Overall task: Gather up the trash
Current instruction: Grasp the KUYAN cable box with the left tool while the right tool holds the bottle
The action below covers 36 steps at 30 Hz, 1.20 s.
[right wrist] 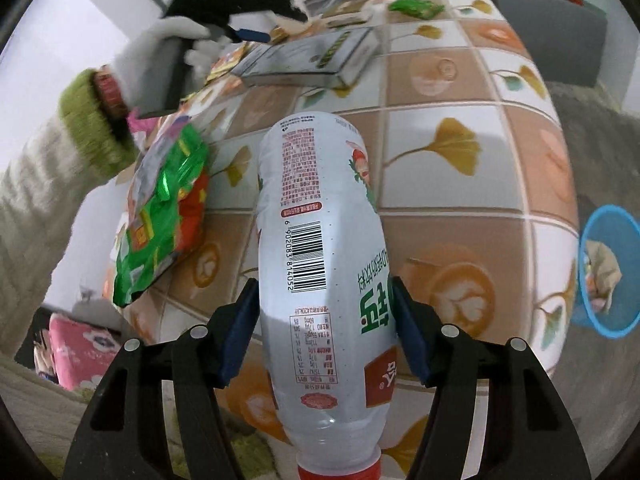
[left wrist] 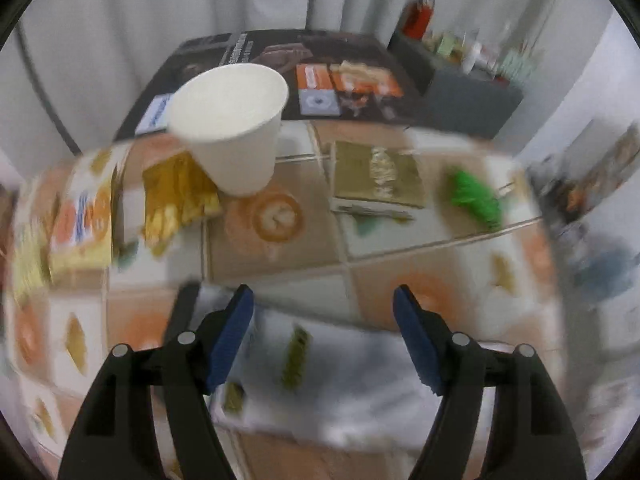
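Note:
My right gripper [right wrist: 323, 284] is shut on a white plastic bottle [right wrist: 320, 208] with a red cap, which lies lengthwise between the blue pads, cap toward the camera. My left gripper [left wrist: 322, 294] is open and holds nothing, hovering over a flat white box [left wrist: 320, 360] in a blurred view. Beyond it a white paper cup [left wrist: 232, 120] stands tilted on a gold wrapper [left wrist: 180, 200]. A green wrapper [left wrist: 474, 196] and a gold box [left wrist: 378, 176] lie further right. In the right wrist view a crumpled green snack bag [right wrist: 160, 216] lies left of the bottle.
The table [right wrist: 440, 80] wears a tiled cloth with leaf and coffee prints. A blue bin [right wrist: 608, 276] holding some trash stands on the floor at the right. A gloved hand [right wrist: 160, 40] with a green cuff holds the left gripper. A dark box [left wrist: 280, 52] lies at the back.

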### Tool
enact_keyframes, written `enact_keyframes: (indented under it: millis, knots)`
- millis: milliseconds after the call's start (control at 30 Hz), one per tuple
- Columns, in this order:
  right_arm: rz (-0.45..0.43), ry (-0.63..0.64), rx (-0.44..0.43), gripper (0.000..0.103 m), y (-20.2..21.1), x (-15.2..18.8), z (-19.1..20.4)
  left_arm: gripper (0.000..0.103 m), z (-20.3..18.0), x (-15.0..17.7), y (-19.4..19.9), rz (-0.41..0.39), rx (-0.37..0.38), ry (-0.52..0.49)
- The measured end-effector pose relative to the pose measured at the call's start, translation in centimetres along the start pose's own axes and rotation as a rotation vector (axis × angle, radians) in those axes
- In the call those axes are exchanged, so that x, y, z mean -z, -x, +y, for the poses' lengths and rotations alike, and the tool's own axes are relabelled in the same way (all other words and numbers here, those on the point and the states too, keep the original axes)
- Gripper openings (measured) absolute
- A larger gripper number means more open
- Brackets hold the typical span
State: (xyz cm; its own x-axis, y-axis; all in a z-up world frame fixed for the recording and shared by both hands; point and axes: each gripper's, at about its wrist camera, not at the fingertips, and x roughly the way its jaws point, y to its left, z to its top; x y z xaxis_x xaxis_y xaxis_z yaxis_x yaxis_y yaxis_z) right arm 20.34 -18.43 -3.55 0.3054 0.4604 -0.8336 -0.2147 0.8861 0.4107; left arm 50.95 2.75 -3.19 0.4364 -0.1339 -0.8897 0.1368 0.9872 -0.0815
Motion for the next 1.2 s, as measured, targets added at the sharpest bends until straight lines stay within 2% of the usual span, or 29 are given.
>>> enact_keyframes:
  millis: [67,300,533,700,800,867,967,1067,1133,1200]
  knots:
    - [-0.009,-0.017,0.007,0.06,0.3,0.0,-0.5,0.07,-0.3,-0.2,-1.4,0.009,-0.042,-0.005]
    - [-0.043,-0.069,0.027,0.06,1.3,0.1,-2.1,0.07,-3.3,2.0,-2.7,0.028,-0.026,-0.118]
    - [-0.091,-0.15,0.057,0.06,2.7,0.9,-3.6,0.07,-8.4,6.0,-1.0,0.029,0.056,-0.253]
    - [-0.124,-0.22,0.079,0.06,4.0,2.3,-4.9,0.07,-13.2,9.5,0.4,0.013,0.116,-0.391]
    - [-0.143,-0.259,0.081,0.06,5.3,3.4,-5.9,0.07,-15.6,11.3,1.3,0.036,0.166,-0.438]
    - [-0.158,-0.273,0.079,0.06,5.9,4.0,-6.0,0.07,-16.5,12.4,2.2,0.086,0.244,-0.425]
    - [-0.171,-0.269,0.079,0.059,6.4,4.1,-6.0,0.07,-15.9,12.8,3.7,0.119,0.304,-0.36]
    - [-0.182,-0.244,0.078,0.059,6.6,3.3,-5.9,0.07,-12.9,12.1,6.9,0.061,0.352,-0.233]
    - [-0.197,-0.218,0.07,0.059,6.7,1.8,-5.9,0.07,-9.7,11.4,8.8,0.016,0.355,-0.12]
    - [-0.209,-0.192,0.053,0.059,6.7,-0.1,-5.8,0.07,-6.6,10.5,9.5,0.016,0.351,-0.022]
